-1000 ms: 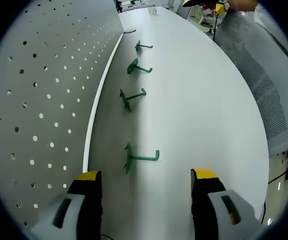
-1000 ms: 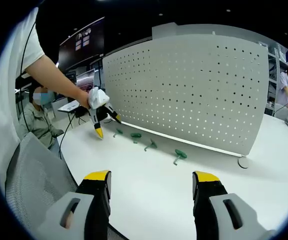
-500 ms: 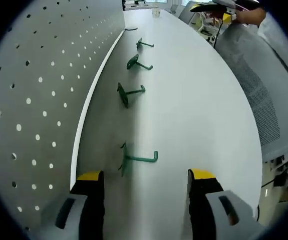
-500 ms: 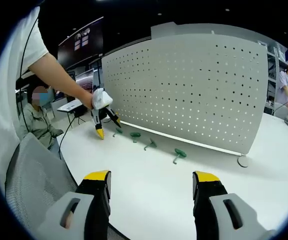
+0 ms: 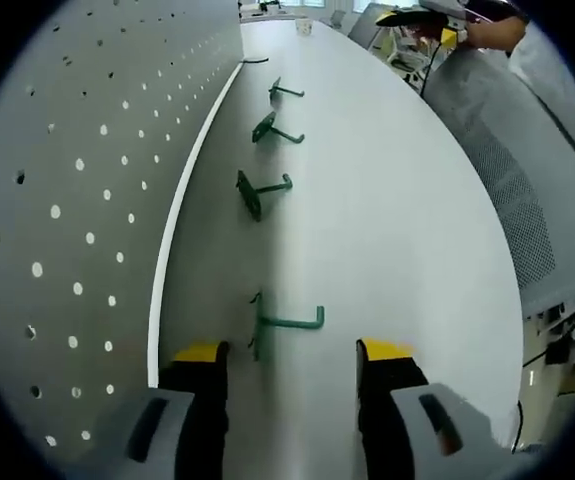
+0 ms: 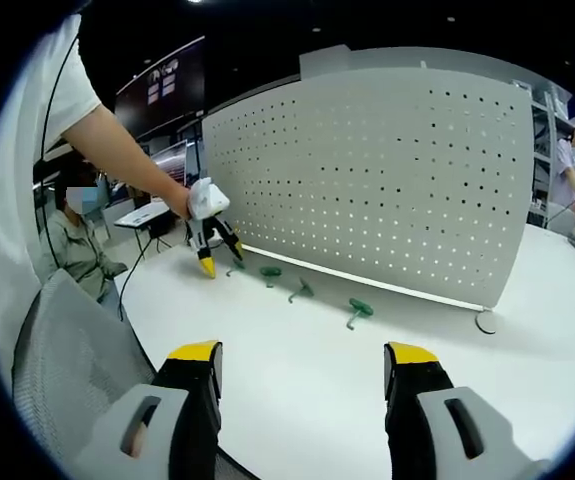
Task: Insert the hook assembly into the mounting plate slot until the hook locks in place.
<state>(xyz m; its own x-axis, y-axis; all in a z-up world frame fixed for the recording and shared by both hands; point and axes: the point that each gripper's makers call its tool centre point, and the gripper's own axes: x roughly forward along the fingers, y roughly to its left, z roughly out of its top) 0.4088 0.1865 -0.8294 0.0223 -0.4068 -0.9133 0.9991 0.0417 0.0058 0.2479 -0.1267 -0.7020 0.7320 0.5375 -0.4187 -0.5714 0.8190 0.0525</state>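
Closer now, left tool (image 5: 285, 352) straddles the nearest green hook (image 5: 285, 322) on the desk (image 5: 407, 230), jaws apart; right tool (image 6: 304, 353) gapes empty.

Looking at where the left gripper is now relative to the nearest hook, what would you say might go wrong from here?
The left gripper is open, its tips level with the base of the nearest green hook, which lies on the table. Closing off-centre might nudge it away instead of gripping it. The pegboard is close beside the left jaw, so a swing could bump it.
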